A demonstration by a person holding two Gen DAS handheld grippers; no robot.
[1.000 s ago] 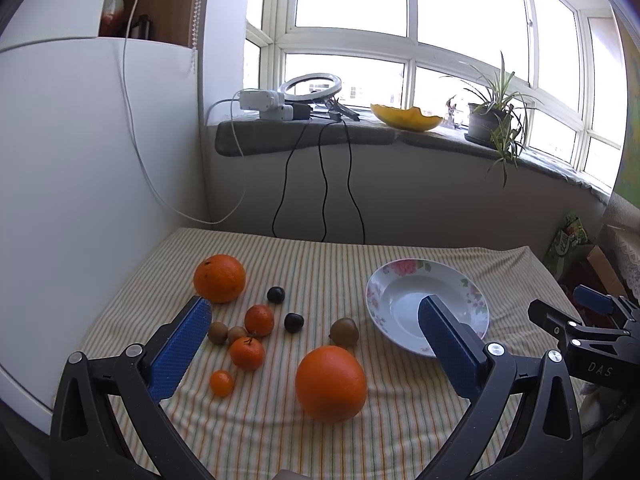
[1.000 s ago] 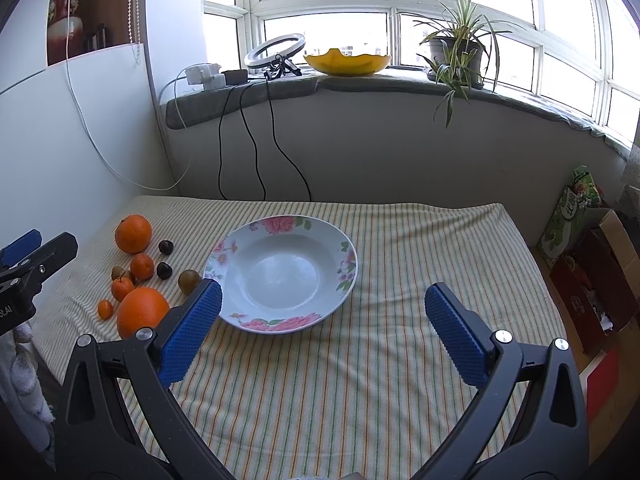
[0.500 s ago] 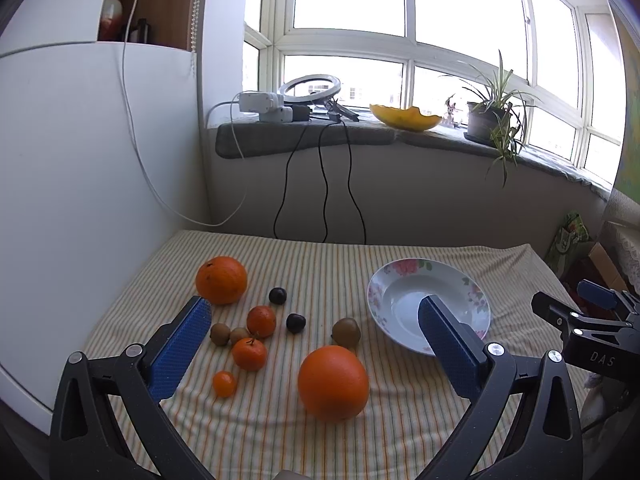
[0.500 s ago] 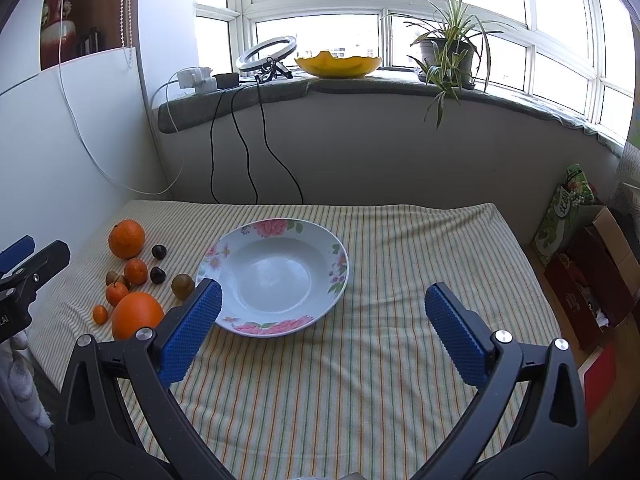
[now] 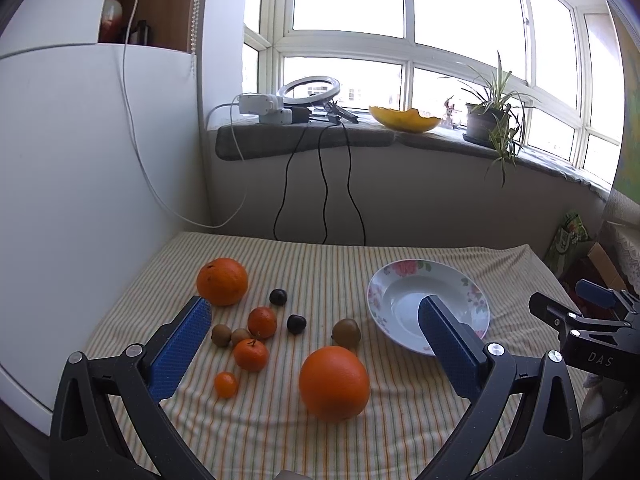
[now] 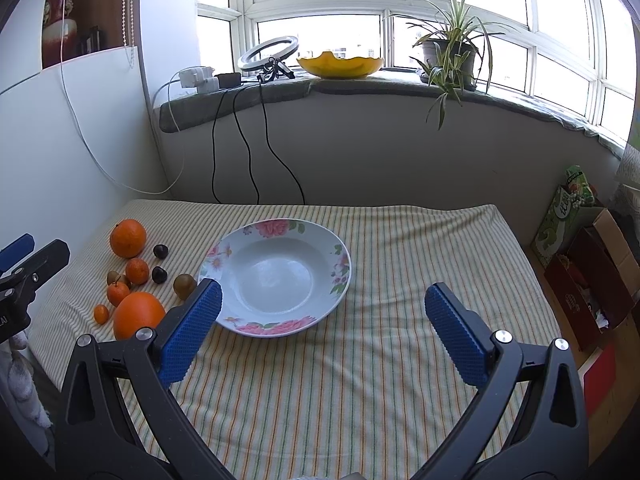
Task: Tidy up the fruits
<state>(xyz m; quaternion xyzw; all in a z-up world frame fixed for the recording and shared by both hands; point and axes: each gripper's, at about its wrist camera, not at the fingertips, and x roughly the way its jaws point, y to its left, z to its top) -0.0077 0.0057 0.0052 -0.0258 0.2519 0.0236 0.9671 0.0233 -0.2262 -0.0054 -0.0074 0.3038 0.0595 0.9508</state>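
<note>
Both grippers, left (image 5: 314, 326) and right (image 6: 322, 306), gape wide, empty; fruits (image 5: 334, 384) lie loose beside the plate (image 6: 340, 276), its near rim partly hidden.

On the striped-cloth worktop (image 6: 360, 360) a flower-rimmed white ceramic plate (image 6: 340, 276) sits mid-surface. Left of it lie loose fruits: a large round orange (image 5: 334, 383) nearest, a small brown kiwi (image 5: 346, 331) just behind it, another big orange (image 5: 222, 281) farthest.

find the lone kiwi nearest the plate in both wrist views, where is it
Left wrist view: kiwi sits centre, just left of the floral plate, behind the near big orange.
Right wrist view: kiwi sits at left, beside the plate's left rim.
Shared landmark: the floral plate.
</note>
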